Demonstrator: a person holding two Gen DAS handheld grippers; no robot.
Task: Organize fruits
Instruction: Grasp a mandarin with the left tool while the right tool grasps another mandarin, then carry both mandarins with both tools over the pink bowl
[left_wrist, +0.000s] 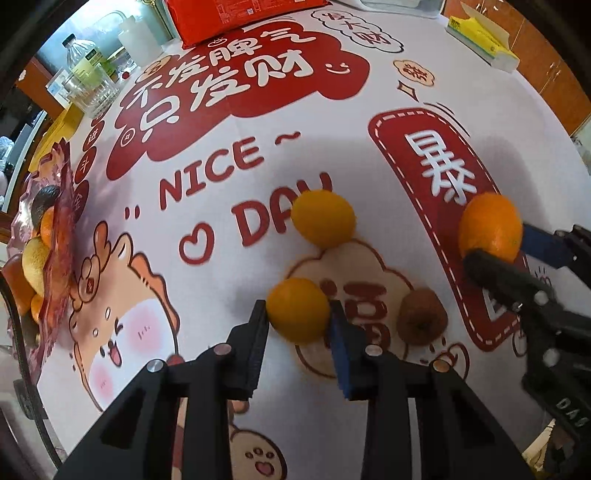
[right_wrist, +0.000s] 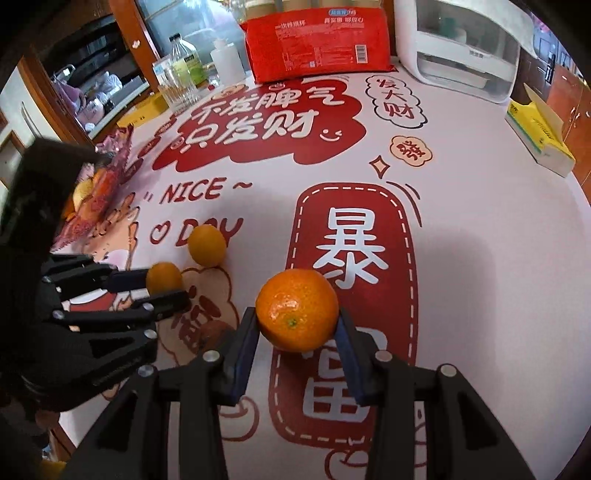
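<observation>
My left gripper (left_wrist: 298, 314) is shut on a small orange (left_wrist: 297, 309) low over the printed tablecloth; it also shows in the right wrist view (right_wrist: 164, 277). My right gripper (right_wrist: 297, 315) is shut on a larger orange (right_wrist: 297, 309), also in the left wrist view (left_wrist: 490, 226). A loose yellow-orange fruit (left_wrist: 323, 217) lies just beyond, and a brown kiwi (left_wrist: 421, 315) lies right of the left gripper. A purple-pink fruit tray (left_wrist: 55, 236) with several fruits stands at the table's left edge.
A red package (right_wrist: 317, 40) stands at the far edge. A white appliance (right_wrist: 465, 55) stands at the far right. A yellow tissue box (right_wrist: 539, 136) lies at the right. Glass (right_wrist: 177, 86) and bottles (right_wrist: 188, 55) are far left.
</observation>
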